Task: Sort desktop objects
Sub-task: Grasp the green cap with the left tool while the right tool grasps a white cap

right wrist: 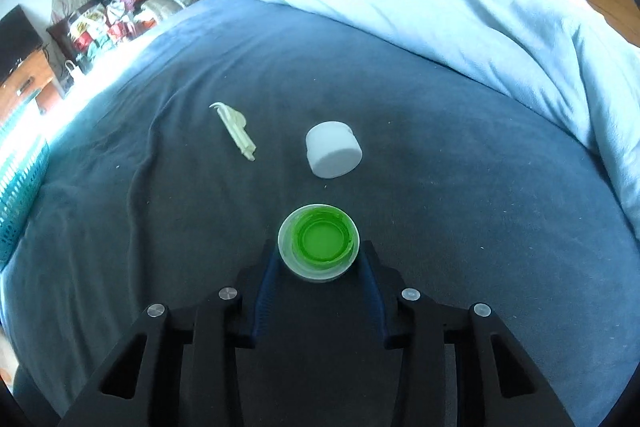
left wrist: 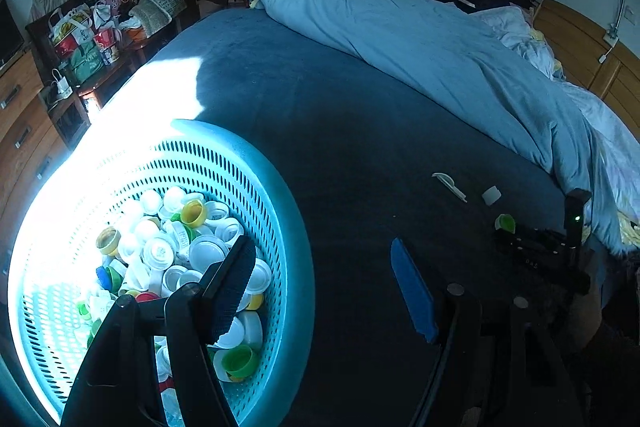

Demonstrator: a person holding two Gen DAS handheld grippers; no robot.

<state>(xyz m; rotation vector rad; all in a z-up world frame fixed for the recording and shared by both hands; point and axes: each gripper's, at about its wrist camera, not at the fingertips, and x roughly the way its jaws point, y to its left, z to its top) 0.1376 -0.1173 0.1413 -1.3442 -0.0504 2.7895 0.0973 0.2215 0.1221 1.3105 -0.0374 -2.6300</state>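
Right gripper (right wrist: 319, 259) has its 2 fingers on either side of a green-lined bottle cap (right wrist: 319, 242) that sits open side up on the dark blue bedspread (right wrist: 440, 187); whether the pads press it I cannot tell. Just beyond lies a white cap (right wrist: 333, 155), and to its left a small white plastic piece (right wrist: 234, 131). Left gripper (left wrist: 324, 291) is spread wide, its left finger over the teal perforated basket (left wrist: 296, 247) full of bottle caps (left wrist: 180, 255). A pale blue duvet (left wrist: 440, 51) is heaped on the far right.

Black linkage arms, silver rivets, and blue-padded fingers (right wrist: 264, 291) on both tools.
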